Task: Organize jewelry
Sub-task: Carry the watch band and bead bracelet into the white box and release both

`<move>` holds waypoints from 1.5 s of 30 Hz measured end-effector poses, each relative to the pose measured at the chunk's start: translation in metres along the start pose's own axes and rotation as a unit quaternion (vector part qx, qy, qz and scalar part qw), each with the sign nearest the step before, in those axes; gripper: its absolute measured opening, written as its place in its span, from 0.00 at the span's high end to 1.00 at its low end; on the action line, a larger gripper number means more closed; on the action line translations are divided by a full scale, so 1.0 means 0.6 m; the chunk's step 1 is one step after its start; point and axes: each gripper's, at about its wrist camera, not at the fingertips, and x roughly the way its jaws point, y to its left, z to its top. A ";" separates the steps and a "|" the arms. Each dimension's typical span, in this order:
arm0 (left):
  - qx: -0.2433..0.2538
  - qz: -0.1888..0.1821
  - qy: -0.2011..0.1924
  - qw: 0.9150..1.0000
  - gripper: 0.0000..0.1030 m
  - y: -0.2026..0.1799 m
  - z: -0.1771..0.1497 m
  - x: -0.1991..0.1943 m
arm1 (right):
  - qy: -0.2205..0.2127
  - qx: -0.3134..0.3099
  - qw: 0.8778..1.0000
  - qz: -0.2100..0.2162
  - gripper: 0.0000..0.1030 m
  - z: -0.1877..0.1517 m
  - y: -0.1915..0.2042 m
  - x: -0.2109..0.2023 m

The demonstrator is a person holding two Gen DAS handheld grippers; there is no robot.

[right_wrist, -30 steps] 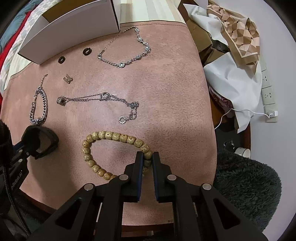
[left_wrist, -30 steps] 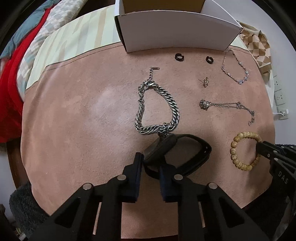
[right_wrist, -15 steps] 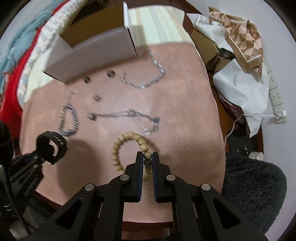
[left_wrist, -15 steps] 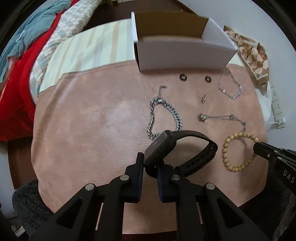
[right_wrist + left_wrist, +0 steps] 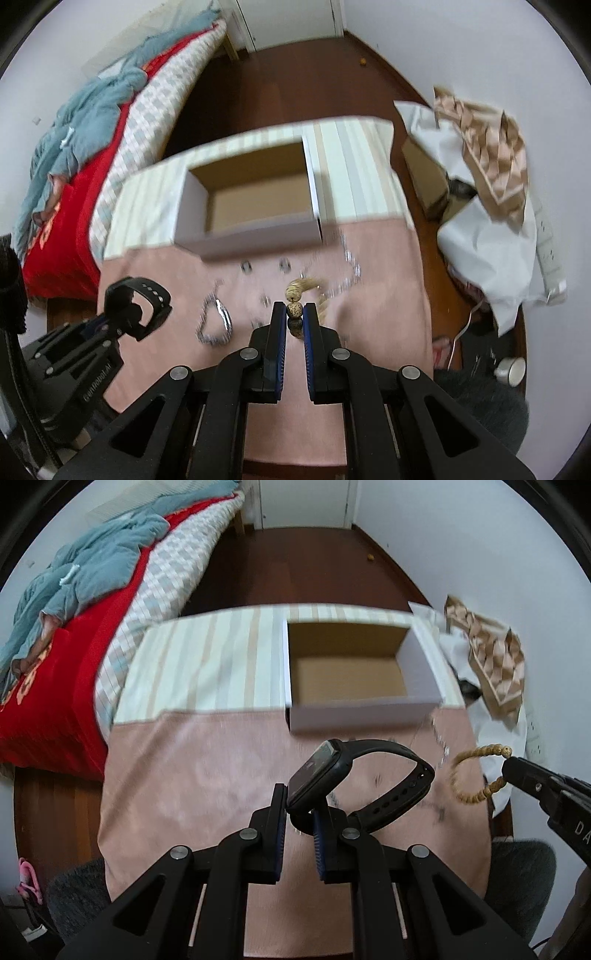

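Right wrist view blurs the table jewelry; right gripper [image 5: 294,310] clamps beaded bracelet [image 5: 308,291], left gripper [image 5: 300,814] clamps watch [image 5: 351,779]

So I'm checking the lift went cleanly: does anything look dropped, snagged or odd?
Nothing stands out. The left gripper holds the watch, the right gripper the bead bracelet, both clear of the mat. The box sits upright and empty.

White walls [image 5: 424,535] and dark wood floor [image 5: 314,565] are seen. Bed [image 5: 85,635] is covered by red blanket [image 5: 55,686].
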 end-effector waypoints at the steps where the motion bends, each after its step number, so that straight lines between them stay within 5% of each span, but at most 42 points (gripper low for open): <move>1: -0.002 0.001 -0.006 1.000 0.90 0.000 0.010 -0.004 | -0.007 -0.001 1.000 0.000 0.91 0.012 0.001 -0.005; 13: -0.019 0.002 -0.031 0.999 0.90 0.002 0.122 0.015 | -0.053 -0.009 0.998 0.013 0.91 0.165 0.031 -0.008; 26: -0.031 -0.049 0.045 0.997 0.89 0.000 0.213 0.139 | 0.021 -0.002 0.999 0.042 0.91 0.240 0.026 0.149; 32: -0.023 -0.054 0.056 0.997 0.81 -0.012 0.233 0.149 | 0.036 0.000 0.997 0.069 0.91 0.252 0.023 0.166; 35: -0.019 -0.045 0.049 0.998 0.58 -0.008 0.237 0.141 | 0.055 0.006 0.995 0.078 0.90 0.254 0.016 0.171; 37: -0.020 -0.033 0.038 0.999 0.31 0.000 0.238 0.132 | 0.069 0.007 0.996 0.063 0.84 0.250 0.008 0.175; 40: -0.026 -0.020 0.026 0.999 0.27 0.014 0.234 0.116 | 0.068 0.010 0.996 0.047 0.55 0.241 -0.004 0.169; 42: -0.028 -0.004 0.019 0.999 0.13 0.025 0.228 0.105 | 0.059 0.005 0.998 0.032 0.33 0.234 -0.009 0.159; 45: -0.030 0.018 0.005 0.999 0.07 0.039 0.217 0.092 | 0.044 -0.018 0.999 -0.016 0.15 0.221 -0.006 0.149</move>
